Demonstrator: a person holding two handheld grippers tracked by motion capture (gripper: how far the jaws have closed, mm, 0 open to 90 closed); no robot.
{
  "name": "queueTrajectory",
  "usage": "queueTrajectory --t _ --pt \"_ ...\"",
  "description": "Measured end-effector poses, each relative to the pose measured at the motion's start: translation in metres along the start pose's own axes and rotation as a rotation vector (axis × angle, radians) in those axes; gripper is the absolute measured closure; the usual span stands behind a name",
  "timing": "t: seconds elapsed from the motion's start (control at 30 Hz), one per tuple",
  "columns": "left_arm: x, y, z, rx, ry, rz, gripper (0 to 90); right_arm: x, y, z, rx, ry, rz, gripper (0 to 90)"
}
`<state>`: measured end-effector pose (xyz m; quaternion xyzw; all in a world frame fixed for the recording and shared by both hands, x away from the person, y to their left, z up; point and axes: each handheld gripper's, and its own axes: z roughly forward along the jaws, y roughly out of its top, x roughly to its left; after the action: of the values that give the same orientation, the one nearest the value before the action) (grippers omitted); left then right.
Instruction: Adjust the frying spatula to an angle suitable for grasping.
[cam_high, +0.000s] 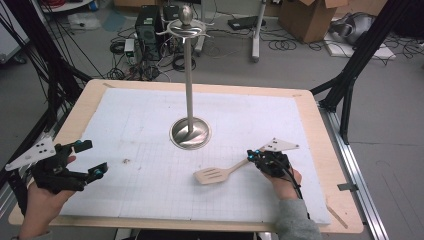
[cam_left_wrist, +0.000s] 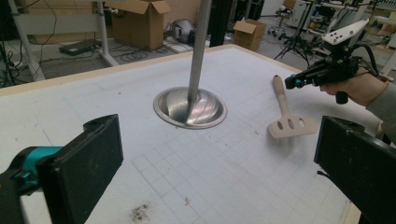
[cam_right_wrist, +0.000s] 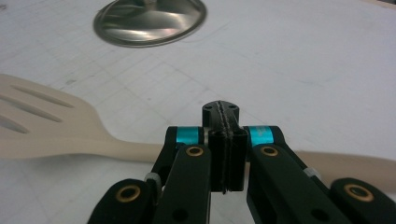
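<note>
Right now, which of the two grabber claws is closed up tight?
The right gripper, beside the pale slotted spatula. Its two black jaws are pressed flat together with no gap. The left gripper is different: its jaws stand wide apart with nothing between them.

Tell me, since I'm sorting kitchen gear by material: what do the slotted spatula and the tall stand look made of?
The slotted spatula looks like pale wood or possibly matte plastic: cream, dull, no glare. The tall stand looks like brushed or polished metal, probably steel: its domed base mirrors the light in streaks and its pole is silver-grey.
</note>
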<state>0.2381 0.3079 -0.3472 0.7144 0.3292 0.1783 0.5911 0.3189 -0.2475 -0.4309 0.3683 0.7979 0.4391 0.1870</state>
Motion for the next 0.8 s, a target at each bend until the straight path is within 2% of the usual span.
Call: queueTrajectory --t 0.13,0.2,0.8 --pt "0.000 -0.001 -0.001 0.004 0.004 -0.002 1.7 0.010 0.003 0.010 0.027 0.027 -0.031 90.0" --pt "-0.001 -0.001 -0.002 0.006 0.006 0.001 1.7 0.013 0.004 0.013 0.032 0.038 -0.028 90.0" --pt "-0.003 -0.006 -0.015 0.001 0.040 -0.008 1.7 0.026 0.009 0.040 0.117 0.103 -0.085 90.0"
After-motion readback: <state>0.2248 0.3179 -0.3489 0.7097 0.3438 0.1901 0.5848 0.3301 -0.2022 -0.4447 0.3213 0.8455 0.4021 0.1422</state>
